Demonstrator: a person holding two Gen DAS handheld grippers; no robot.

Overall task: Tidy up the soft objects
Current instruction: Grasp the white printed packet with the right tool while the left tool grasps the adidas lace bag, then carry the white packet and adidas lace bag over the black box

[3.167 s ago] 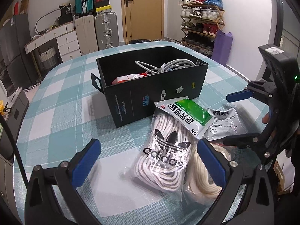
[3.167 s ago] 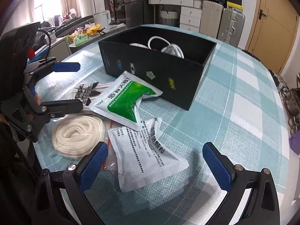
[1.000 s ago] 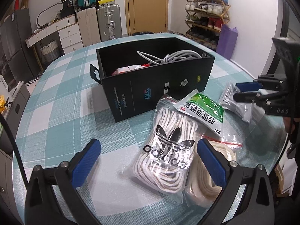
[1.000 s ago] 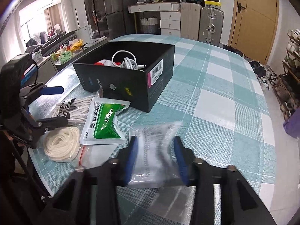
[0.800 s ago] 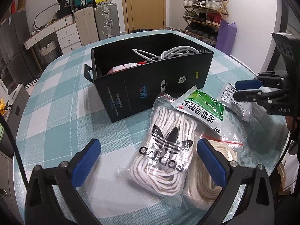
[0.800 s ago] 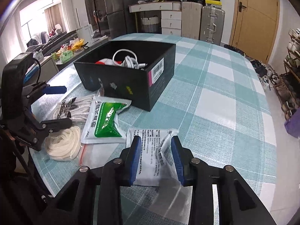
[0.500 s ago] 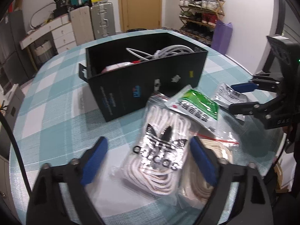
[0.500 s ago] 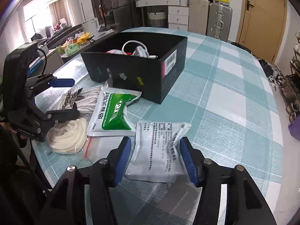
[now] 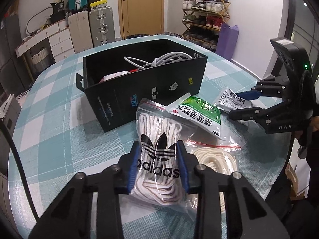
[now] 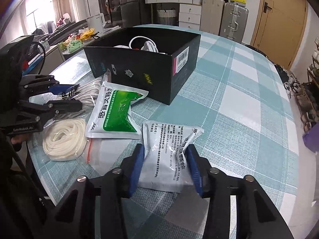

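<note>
My left gripper point(image 9: 158, 164) is shut on the clear adidas bag of white rope point(image 9: 157, 139), near its lower end. My right gripper point(image 10: 166, 164) is shut on the white printed sachet point(image 10: 169, 151) and holds it just above the cloth; it also shows in the left wrist view point(image 9: 232, 98). The green and white sachet point(image 9: 197, 112) lies between them, leaning on the open black box point(image 9: 143, 91). A zip bag of cream cord point(image 9: 217, 159) lies to the right of the adidas bag. The box holds white cables point(image 9: 159, 60).
The round table has a teal checked cloth point(image 10: 249, 103) with its edge close behind both grippers. Suitcases and drawers point(image 9: 79, 29) stand at the back, a shoe rack point(image 9: 205, 6) at the back right. A cluttered counter point(image 10: 75, 37) lies beyond the box.
My left gripper has closed from wide open onto the adidas rope bag. My right gripper, which picked up the white sachet earlier, still holds it and has shifted slightly.
</note>
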